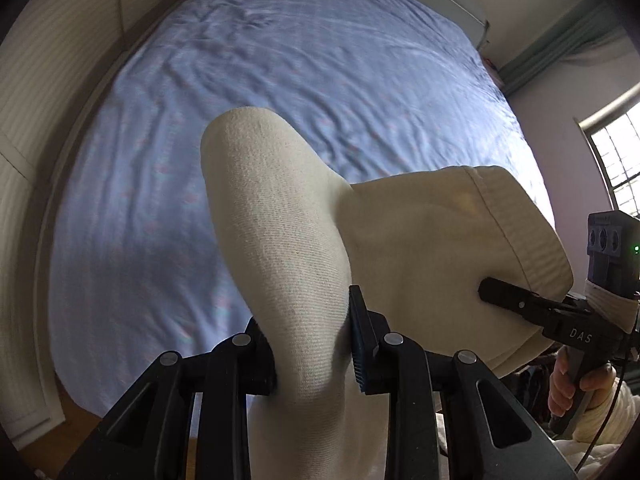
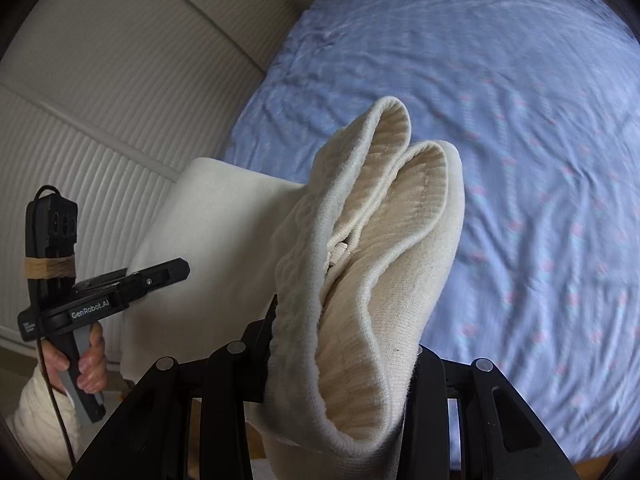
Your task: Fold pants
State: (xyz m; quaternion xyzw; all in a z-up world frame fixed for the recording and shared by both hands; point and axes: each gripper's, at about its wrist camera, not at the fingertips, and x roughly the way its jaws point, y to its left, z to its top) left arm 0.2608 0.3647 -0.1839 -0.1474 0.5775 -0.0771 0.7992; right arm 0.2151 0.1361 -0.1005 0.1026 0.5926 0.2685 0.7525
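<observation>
Cream knit pants [image 1: 272, 208] hang in the air above the bed, held between both grippers. My left gripper [image 1: 310, 332] is shut on a thick fold of the fabric at the bottom of the left wrist view. My right gripper [image 2: 344, 340] is shut on the ribbed waistband [image 2: 384, 208], whose layers bunch up between its fingers. In the left wrist view the right gripper [image 1: 492, 290] pinches the cloth at the far right, by a stitched hem [image 1: 512, 220]. In the right wrist view the left gripper [image 2: 182, 268] shows at the left against the pale cloth [image 2: 208, 216]. The cloth hides most of the pads.
A bed with a wrinkled blue patterned sheet [image 1: 320, 60] [image 2: 520, 120] lies under the pants. White ribbed wardrobe panels [image 1: 48, 80] [image 2: 100, 100] run along its left side. A window [image 1: 620, 152] is at the right. A person's hands [image 1: 568, 380] [image 2: 88, 364] grip the handles.
</observation>
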